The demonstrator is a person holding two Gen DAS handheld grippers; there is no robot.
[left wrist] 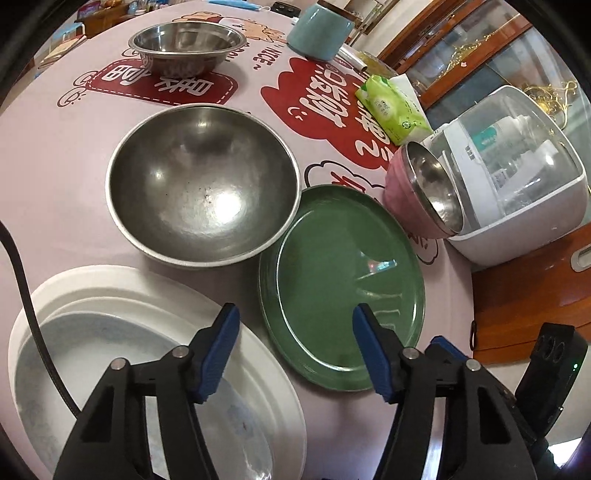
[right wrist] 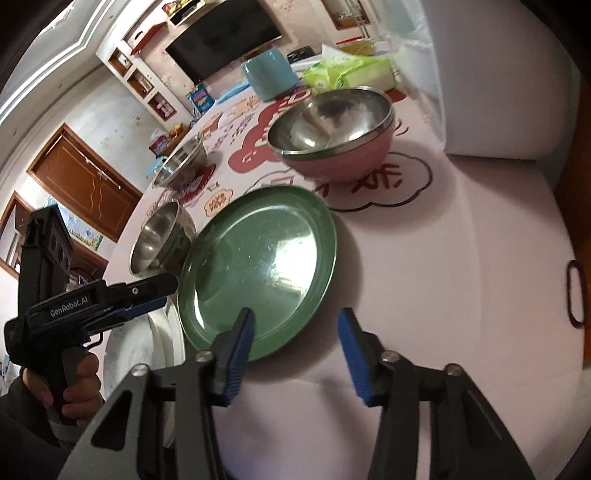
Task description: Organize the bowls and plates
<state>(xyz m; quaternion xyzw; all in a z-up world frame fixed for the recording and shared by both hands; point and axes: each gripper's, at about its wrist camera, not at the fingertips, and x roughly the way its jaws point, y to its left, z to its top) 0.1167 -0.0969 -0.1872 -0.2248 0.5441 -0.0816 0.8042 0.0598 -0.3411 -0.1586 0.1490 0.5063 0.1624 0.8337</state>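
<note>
A green plate (left wrist: 343, 288) (right wrist: 258, 266) lies flat on the pink tablecloth (left wrist: 55, 166). A large steel bowl (left wrist: 203, 184) (right wrist: 162, 236) touches its far-left rim. White plates (left wrist: 147, 332) (right wrist: 162, 339) are stacked at the near left. A pink bowl with a steel lining (left wrist: 406, 192) (right wrist: 332, 158) stands beyond the green plate. My left gripper (left wrist: 295, 317) is open above the gap between the white stack and the green plate, holding nothing. My right gripper (right wrist: 295, 321) is open at the green plate's near edge, its left finger over the rim, gripping nothing.
A small steel bowl (left wrist: 184, 44) (right wrist: 181, 162), a teal cup (left wrist: 321, 33) (right wrist: 269, 77) and a green wipes pack (left wrist: 391, 110) (right wrist: 343, 70) sit farther back. A white appliance with a clear lid (left wrist: 517, 177) stands beside the pink bowl. A hand (right wrist: 74, 391) grips the left gripper's handle.
</note>
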